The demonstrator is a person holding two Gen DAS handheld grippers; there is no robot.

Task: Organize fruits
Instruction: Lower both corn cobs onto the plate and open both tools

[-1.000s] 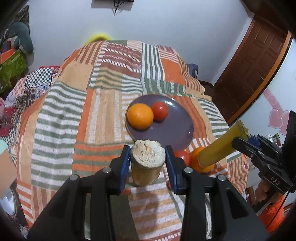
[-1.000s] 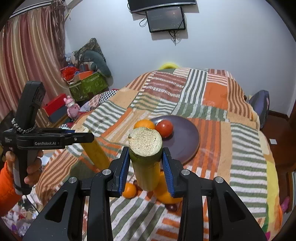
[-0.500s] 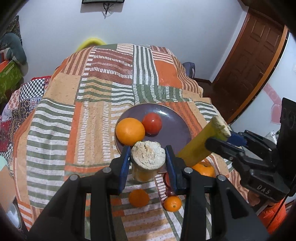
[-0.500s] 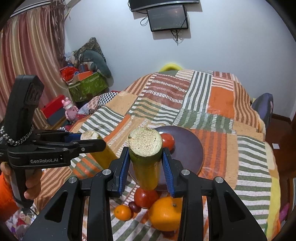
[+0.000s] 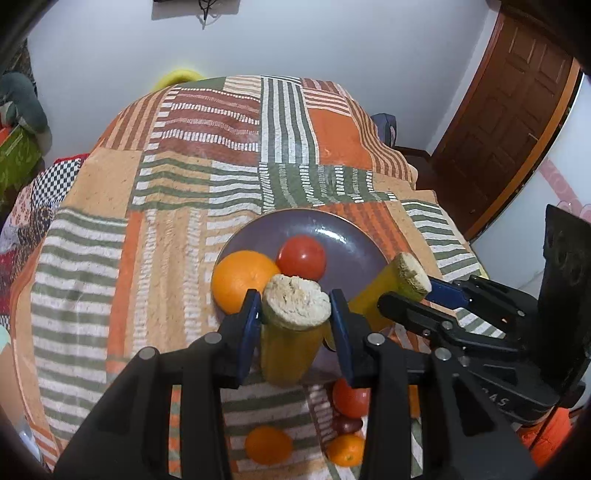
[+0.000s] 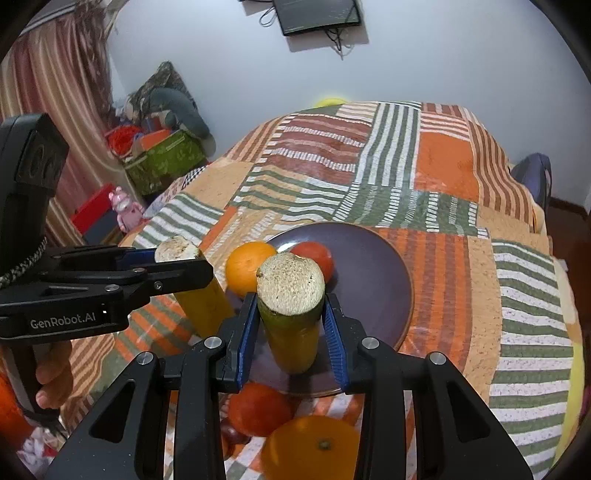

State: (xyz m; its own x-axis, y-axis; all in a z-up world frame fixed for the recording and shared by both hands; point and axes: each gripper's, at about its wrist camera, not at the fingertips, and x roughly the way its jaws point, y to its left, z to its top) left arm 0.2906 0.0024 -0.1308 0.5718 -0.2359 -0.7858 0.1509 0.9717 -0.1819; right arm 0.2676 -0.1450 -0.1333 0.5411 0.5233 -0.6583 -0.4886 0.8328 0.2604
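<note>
My left gripper [image 5: 295, 325] is shut on a yellow sugarcane piece [image 5: 291, 343], held above the near rim of the purple plate [image 5: 354, 247]. My right gripper [image 6: 291, 325] is shut on a second yellow-green sugarcane piece [image 6: 293, 332] over the plate's [image 6: 376, 280] near edge. The plate holds an orange [image 5: 243, 277] and a tomato [image 5: 302, 256]. On the bedspread near me lie a tomato [image 5: 351, 397], a large orange [image 6: 310, 446], two small oranges [image 5: 269, 445] and a dark small fruit [image 5: 347, 424]. The right gripper also shows in the left wrist view [image 5: 410, 291].
The plate sits on a patchwork bedspread [image 5: 184, 184] over a bed. A wooden door [image 5: 509, 110] is at the right. Boxes, toys and a curtain [image 6: 66, 110] stand left of the bed. A screen [image 6: 317, 14] hangs on the wall.
Both grippers moved forward with their sugarcane pieces, closer to the plate. The loose fruits now lie beneath and behind the fingers.
</note>
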